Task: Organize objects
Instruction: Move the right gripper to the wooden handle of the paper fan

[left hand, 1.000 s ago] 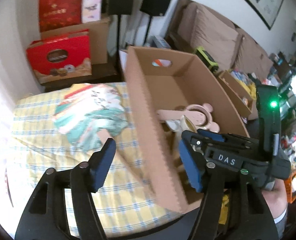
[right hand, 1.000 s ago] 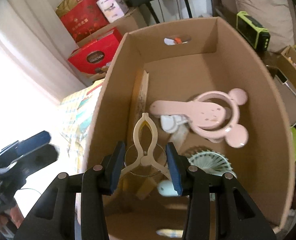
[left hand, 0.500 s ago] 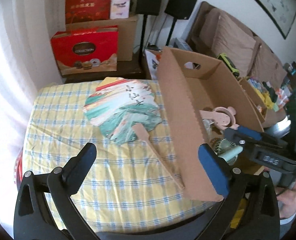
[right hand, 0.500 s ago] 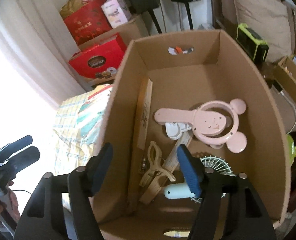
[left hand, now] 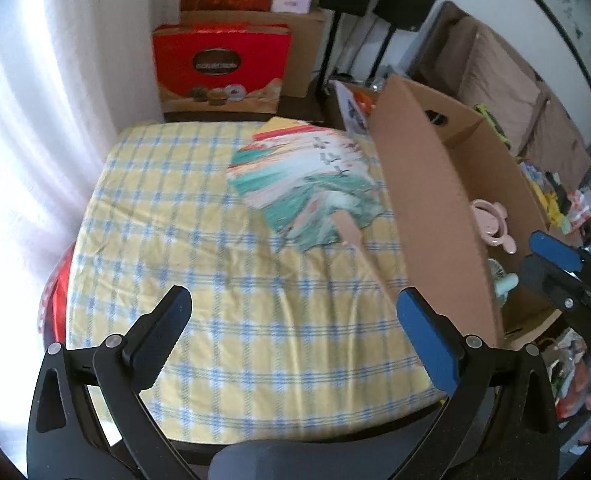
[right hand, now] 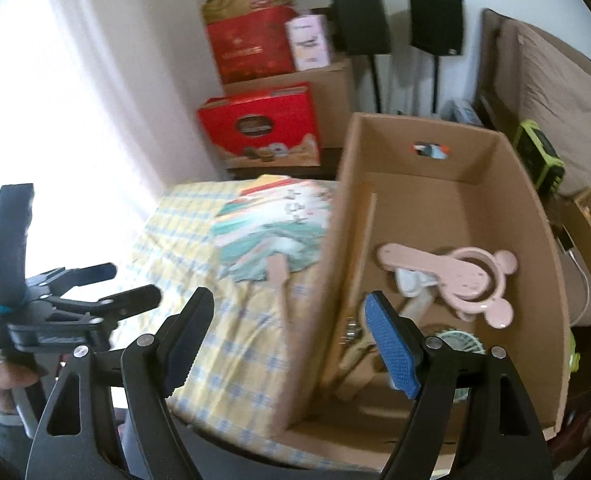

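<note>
A: Where's the paper fan (left hand: 315,184)?
B: Flat on the checked cloth (left hand: 199,264), just left of the cardboard box (left hand: 435,216), handle twd the box's near end
A: In the box?
B: Pink mouse-ear fan (right hand: 467,280), small green fan (right hand: 457,342), more I can't make out
A: Grippers?
B: Left gripper (left hand: 295,320) over the cloth left of the box, fingers wide apart, nothing btwn. Right gripper (right hand: 287,340) straddles the box's left wall, jaws just been opening, empty

My black two-finger left gripper (left hand: 293,322) with blue pads tilts down over the yellow checked tablecloth (left hand: 215,240), jaws spread wide, nothing between them. My matching right gripper (right hand: 291,334) straddles the cloth's edge, jaws just opened, empty.
</note>
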The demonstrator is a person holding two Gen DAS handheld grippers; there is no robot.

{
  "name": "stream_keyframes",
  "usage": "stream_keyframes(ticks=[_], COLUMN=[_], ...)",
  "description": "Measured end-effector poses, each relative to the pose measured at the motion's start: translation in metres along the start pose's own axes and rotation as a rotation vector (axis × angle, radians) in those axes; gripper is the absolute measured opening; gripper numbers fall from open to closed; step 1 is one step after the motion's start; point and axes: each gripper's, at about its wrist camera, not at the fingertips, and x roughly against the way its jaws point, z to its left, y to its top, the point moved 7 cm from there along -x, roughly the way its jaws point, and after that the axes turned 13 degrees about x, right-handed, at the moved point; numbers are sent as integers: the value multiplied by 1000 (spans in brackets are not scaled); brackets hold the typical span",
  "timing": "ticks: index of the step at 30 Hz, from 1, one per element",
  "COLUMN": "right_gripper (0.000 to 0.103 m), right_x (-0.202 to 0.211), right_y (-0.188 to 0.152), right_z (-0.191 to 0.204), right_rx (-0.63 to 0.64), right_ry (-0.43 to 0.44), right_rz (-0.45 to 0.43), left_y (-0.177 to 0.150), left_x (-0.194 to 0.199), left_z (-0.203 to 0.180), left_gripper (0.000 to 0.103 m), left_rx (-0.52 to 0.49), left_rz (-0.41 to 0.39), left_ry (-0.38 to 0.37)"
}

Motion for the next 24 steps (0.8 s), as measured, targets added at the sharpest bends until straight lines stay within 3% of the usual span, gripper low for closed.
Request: stream_keyframes(ticks=[11,24], right_gripper=[79,80], right_x=[-43,-94], right_y=[11,7], right_z=[47,63], right_rx=[57,85], right_ry=[60,11], right_rz=[63,161], left_y=[1,6], left_x=[9,4], left_z=[54,92], left_gripper=[103,103], left_rx=[18,54], left_rz=[-51,-56], left_ry=[88,109])
